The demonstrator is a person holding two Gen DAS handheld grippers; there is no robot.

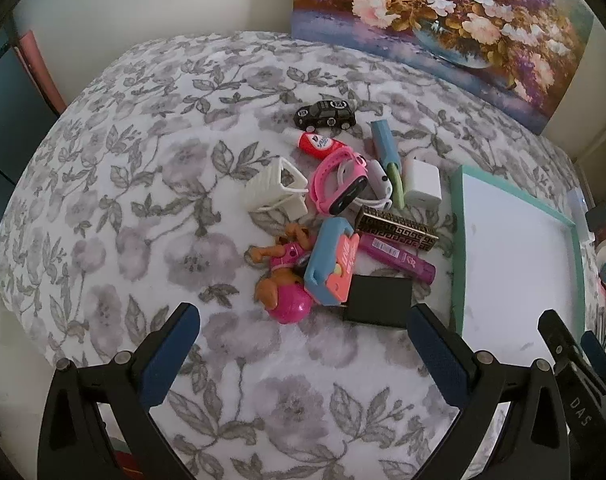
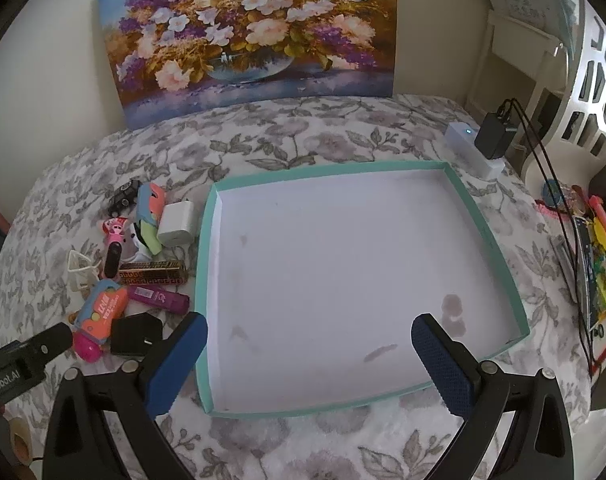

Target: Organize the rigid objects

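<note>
A pile of small rigid objects lies on the floral cloth: a black toy car [image 1: 325, 113], a pink watch [image 1: 339, 185], a white charger cube [image 1: 422, 185], a gold-patterned box [image 1: 397, 228], a purple tube [image 1: 397, 258], a blue-and-orange case [image 1: 330, 266], a black block [image 1: 378, 300] and a pink toy dog [image 1: 283, 280]. A shallow teal-rimmed tray [image 2: 487, 236] with a white floor sits right of the pile and holds nothing. My left gripper [image 1: 303, 360] is open, just short of the pile. My right gripper [image 2: 309, 364] is open over the tray's near edge.
A flower painting [image 2: 247, 32] leans on the wall behind. A white power strip with a black adapter [image 2: 493, 136] lies behind the tray. Cluttered stationery [image 2: 595, 264] sits at the far right. A white basket-like toy [image 1: 277, 190] lies left of the pile.
</note>
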